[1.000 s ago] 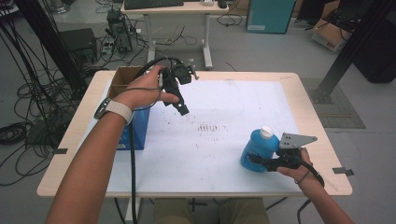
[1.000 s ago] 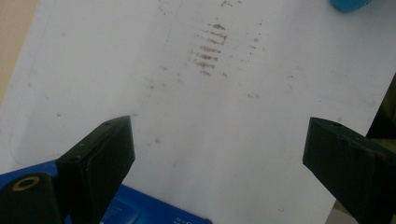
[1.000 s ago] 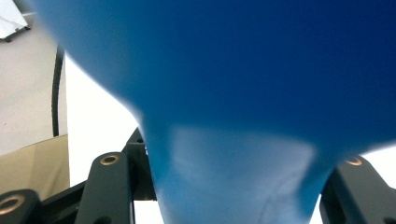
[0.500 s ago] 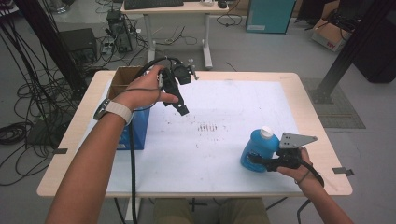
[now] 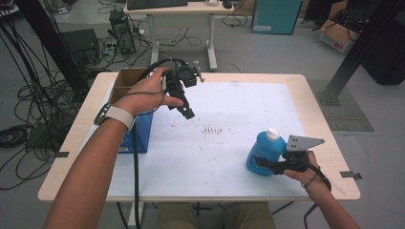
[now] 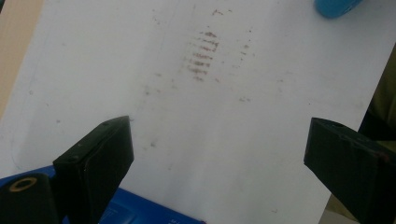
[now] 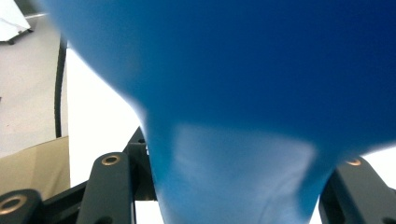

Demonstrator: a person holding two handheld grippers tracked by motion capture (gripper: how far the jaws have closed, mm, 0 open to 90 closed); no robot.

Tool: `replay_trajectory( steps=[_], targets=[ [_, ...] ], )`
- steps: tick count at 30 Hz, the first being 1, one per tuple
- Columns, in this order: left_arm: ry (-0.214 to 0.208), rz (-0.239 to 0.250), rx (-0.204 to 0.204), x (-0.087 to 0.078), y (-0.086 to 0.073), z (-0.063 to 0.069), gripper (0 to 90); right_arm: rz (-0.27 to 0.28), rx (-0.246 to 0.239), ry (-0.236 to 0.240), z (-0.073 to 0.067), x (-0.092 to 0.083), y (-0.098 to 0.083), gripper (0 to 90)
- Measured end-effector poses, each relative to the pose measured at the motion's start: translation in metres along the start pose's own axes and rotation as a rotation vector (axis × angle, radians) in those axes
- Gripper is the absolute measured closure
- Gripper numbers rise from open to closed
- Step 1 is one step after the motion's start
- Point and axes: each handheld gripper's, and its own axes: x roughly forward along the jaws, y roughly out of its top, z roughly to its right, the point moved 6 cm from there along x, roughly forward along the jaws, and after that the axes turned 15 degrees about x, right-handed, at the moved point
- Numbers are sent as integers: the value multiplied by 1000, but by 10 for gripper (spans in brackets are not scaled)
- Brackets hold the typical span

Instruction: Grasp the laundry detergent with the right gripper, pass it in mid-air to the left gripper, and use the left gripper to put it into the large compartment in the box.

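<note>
Clamping the blue bottle low on its body, the right hand-held gripper is seen at the near right part of the table, with its jaws pressed against the bottle's two sides; in the right gripper view the blue plastic is squeezed between the black jaws. The bottle is held upright, its long axis vertical and its white cap on top, with its base resting on or just above the white sheet.

From the bottle, the left hand-held gripper lies well apart, up and to the left across the sheet, raised above the table. Its jaws are spread wide with nothing between them, and they have just been opening a little further. It is pointed down and toward the bottle's side; in the left gripper view the bottle's blue edge is caught at the far top right, beyond a patch of brown smudges that lies between the two grippers. A blue box stands just beside the left hand, farther from the bottle still.

The cap is judged to be the likely target of the free gripper: it would be reached from above, along the bottle's vertical axis, while the right gripper steadies the body.
</note>
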Motion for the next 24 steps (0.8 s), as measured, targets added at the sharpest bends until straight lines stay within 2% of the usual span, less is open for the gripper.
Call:
replay_trajectory(
  steps=[5, 11, 14, 19, 20, 21, 22, 24],
  targets=[
    [14, 13, 9, -4, 1, 4, 85, -15, -6, 4, 1, 0, 2, 425],
    [4, 28, 29, -12, 4, 13, 79, -30, 8, 22, -1, 0, 6, 425],
    [8, 30, 53, -16, 7, 17, 77, -35, 5, 35, -3, -1, 12, 425],
    [28, 42, 73, -22, 13, 24, 70, -48, -39, 71, -5, -4, 25, 425],
    [29, 43, 79, -23, 14, 25, 70, -55, -40, 78, -6, -5, 27, 425],
    [34, 46, 84, -25, 16, 26, 69, -67, -18, 85, -8, -6, 29, 425],
    [32, 46, 86, -26, 16, 28, 69, -71, -36, 94, -9, -7, 33, 425],
    [37, 48, 92, -28, 19, 30, 68, -84, -34, 106, -11, -9, 37, 425]
  ],
)
